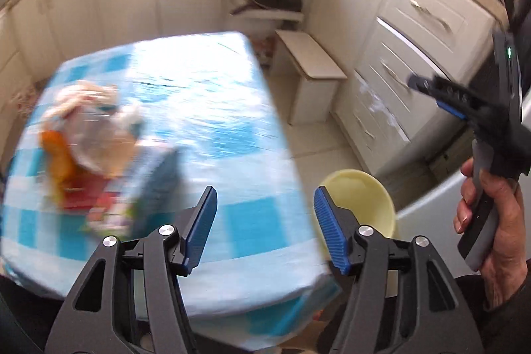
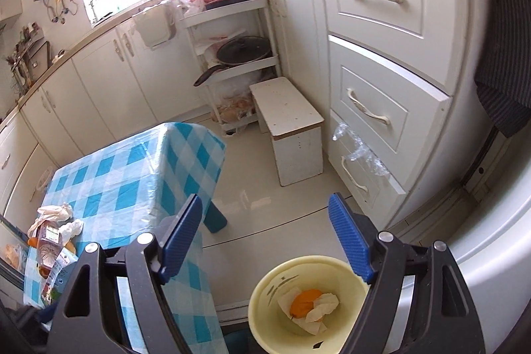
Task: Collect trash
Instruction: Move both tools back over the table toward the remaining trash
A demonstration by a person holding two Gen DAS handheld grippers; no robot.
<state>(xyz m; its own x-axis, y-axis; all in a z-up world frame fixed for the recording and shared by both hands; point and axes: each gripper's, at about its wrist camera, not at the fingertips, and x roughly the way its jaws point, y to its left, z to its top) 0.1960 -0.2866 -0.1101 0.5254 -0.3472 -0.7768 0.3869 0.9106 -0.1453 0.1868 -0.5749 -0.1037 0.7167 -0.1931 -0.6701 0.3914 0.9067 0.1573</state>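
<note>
Right wrist view: right gripper jaws apart, empty, above yellow bin holding orange peel and tissue. Left gripper jaws apart, empty; trash pile on checkered table left of bin.

The left gripper has its 2 blue-padded fingers spread wide apart with nothing between them. The right gripper is likewise spread wide and holds nothing. The right hand grips its handle, fingers wrapped round.
</note>
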